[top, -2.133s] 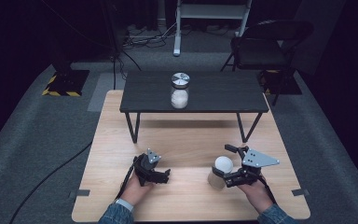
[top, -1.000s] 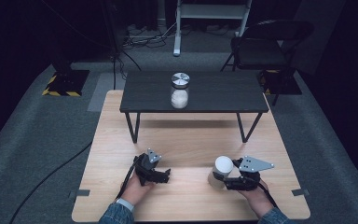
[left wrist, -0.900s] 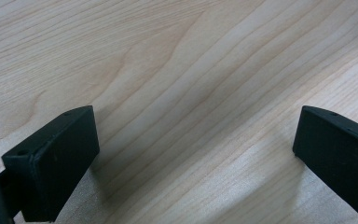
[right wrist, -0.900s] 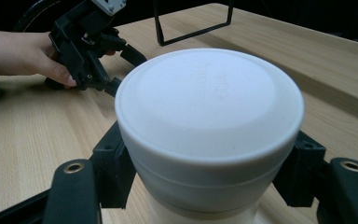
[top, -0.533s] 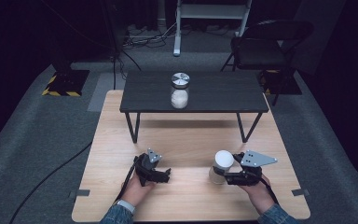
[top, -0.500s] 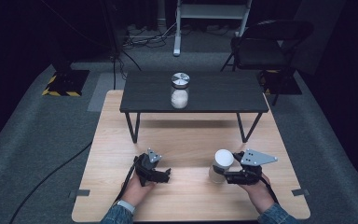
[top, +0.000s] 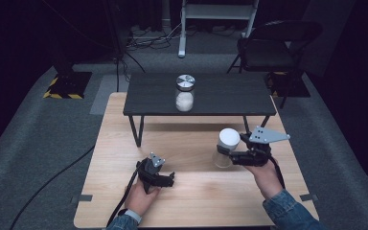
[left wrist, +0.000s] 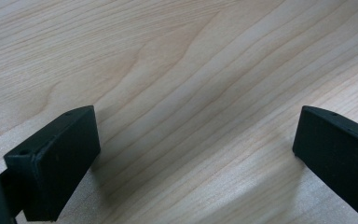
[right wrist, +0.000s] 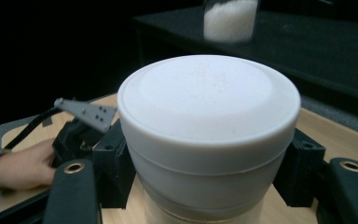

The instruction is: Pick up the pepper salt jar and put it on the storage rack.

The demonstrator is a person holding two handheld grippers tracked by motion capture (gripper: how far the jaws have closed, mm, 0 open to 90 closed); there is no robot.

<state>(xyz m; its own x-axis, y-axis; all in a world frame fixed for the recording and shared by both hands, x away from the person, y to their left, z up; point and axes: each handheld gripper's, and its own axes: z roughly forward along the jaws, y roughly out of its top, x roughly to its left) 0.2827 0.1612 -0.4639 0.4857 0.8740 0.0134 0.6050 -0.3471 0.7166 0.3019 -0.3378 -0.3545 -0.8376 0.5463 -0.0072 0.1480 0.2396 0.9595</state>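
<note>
High view: the white-lidded jar (top: 227,146) sits clamped between the jaws of the right hand-held gripper (top: 226,154), lifted off the wooden tabletop (top: 196,191), so pickup looks done and placing is left. Beyond that gripper, a second jar with a metal lid (top: 185,92) stands on the black table (top: 230,93). The left hand-held gripper (top: 168,180) rests on the wood, jaws wide apart and empty.
</note>
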